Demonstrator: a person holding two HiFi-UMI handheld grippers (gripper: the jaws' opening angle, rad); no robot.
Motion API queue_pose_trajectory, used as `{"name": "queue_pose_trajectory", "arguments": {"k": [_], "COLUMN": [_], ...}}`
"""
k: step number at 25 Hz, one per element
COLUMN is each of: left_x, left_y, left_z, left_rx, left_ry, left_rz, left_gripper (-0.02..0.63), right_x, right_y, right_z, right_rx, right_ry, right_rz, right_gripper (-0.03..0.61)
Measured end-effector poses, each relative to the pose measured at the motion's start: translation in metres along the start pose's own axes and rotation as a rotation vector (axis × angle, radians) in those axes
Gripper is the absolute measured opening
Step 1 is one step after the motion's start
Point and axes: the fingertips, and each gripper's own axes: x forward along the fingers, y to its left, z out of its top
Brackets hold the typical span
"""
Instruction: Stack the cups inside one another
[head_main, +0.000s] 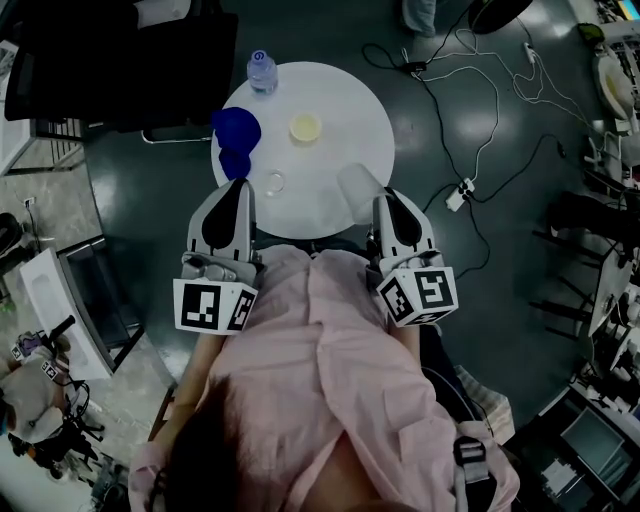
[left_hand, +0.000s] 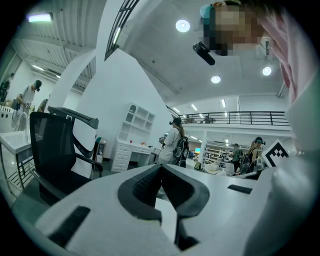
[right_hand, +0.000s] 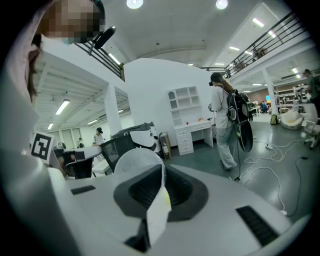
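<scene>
Round white table (head_main: 350, 110) over dark floor. Right gripper (head_main: 385, 197) clenched on the wall of a translucent white plastic cup (head_main: 358, 185), at the table's 5 o'clock edge. Pale yellow cup (head_main: 305, 127) lies at its 11 o'clock, blue plastic cup (head_main: 236, 128) farther, 10 o'clock. Left gripper (head_main: 240, 185) pinched closed, empty, nearer the blue. Beside it, probably a small clear cup (head_main: 273, 183).

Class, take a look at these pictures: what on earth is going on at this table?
A person stands at a round white table with a gripper in each hand. The right gripper is shut on the wall of a translucent white cup, held near the table's front edge. The left gripper is shut and empty, close to a small clear cup. Blue cups, a yellow cup and a water bottle sit farther back.
</scene>
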Motion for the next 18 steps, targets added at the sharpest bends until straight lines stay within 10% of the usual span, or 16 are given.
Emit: {"name": "queue_pose_trajectory", "arguments": {"k": [18], "left_x": [0.0003], "left_y": [-0.0044], "left_z": [0.0020], "left_rx": [0.001], "left_ry": [-0.008], "left_rz": [-0.002], "left_gripper": [0.017], "right_x": [-0.0036], "right_y": [-0.0041], "right_z": [-0.0003], "right_rx": [-0.002], "right_ry": [0.000], "right_rz": [-0.011], "right_gripper": [0.038]}}
